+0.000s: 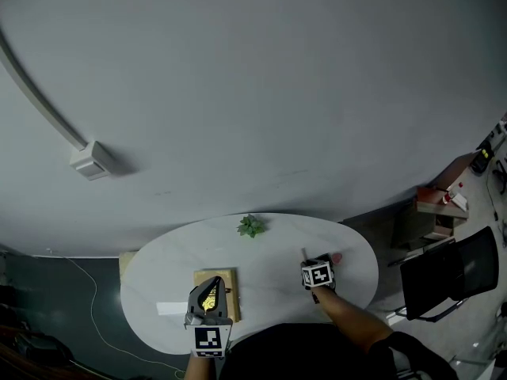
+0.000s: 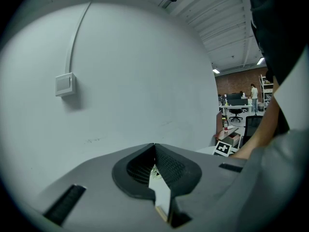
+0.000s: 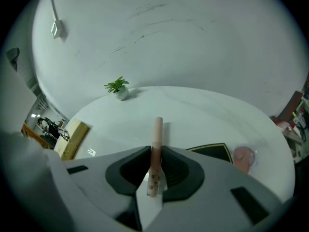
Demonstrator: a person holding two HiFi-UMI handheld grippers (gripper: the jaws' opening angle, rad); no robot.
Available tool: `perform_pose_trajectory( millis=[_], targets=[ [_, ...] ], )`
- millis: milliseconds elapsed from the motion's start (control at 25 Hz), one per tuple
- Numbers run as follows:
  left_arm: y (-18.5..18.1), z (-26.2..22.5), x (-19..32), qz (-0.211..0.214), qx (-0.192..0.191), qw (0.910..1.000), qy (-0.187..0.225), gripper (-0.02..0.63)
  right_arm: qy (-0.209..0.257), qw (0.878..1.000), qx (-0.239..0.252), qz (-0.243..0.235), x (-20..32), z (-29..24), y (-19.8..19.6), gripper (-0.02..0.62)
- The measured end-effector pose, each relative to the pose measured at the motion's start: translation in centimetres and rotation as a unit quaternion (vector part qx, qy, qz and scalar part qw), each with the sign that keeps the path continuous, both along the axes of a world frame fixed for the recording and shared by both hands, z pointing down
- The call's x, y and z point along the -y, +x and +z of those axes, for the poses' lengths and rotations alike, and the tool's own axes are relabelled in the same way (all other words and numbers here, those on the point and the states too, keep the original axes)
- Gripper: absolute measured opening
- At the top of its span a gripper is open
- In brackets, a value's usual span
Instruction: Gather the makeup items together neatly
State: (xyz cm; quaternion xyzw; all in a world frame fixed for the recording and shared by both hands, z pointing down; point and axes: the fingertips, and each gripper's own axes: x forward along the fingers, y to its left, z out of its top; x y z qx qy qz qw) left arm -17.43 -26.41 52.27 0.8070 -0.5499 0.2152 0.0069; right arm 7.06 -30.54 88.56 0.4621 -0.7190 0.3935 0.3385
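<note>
My right gripper (image 3: 155, 149) is shut on a slim pink makeup tube (image 3: 157, 137) that stands up out of the jaws over the white oval table (image 3: 203, 110). A black compact with a gold edge (image 3: 212, 151) and a round pink item (image 3: 244, 156) lie just to its right. In the head view the right gripper (image 1: 310, 264) is at the table's right part, with the pink item (image 1: 337, 257) beside it. My left gripper (image 1: 212, 287) hovers over a wooden-framed piece (image 1: 228, 291) near the front edge. Its jaws (image 2: 154, 145) are shut with nothing between them.
A small green plant (image 1: 251, 226) stands at the table's far edge, close to the grey wall. A flat white item (image 1: 170, 309) lies at the front left. A black chair (image 1: 451, 271) and a cluttered desk (image 1: 444, 200) stand off to the right.
</note>
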Motion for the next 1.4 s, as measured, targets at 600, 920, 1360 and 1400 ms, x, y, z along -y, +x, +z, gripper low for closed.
perform_pose_trajectory(
  millis=[600, 920, 1360, 1400],
  targets=[
    [-0.1, -0.2, -0.8, -0.01, -0.002, 0.9999, 0.004, 0.023, -0.002, 1.0, 0.003, 0.017, 0.0, -0.3, 0.7, 0.083],
    [-0.3, -0.1, -1.3, -0.009, 0.001, 1.0, 0.001, 0.023, 0.003, 1.0, -0.009, 0.013, -0.3, -0.5, 1.0, 0.083],
    [-0.6, -0.5, -1.8, -0.008, 0.001, 1.0, 0.006, 0.023, 0.011, 1.0, -0.02, 0.009, -0.6, -1.0, 1.4, 0.084],
    [-0.7, -0.5, -1.9, -0.008, 0.001, 0.9999, 0.006, 0.023, 0.01, 1.0, -0.021, 0.008, -0.7, -1.0, 1.5, 0.084]
  ],
)
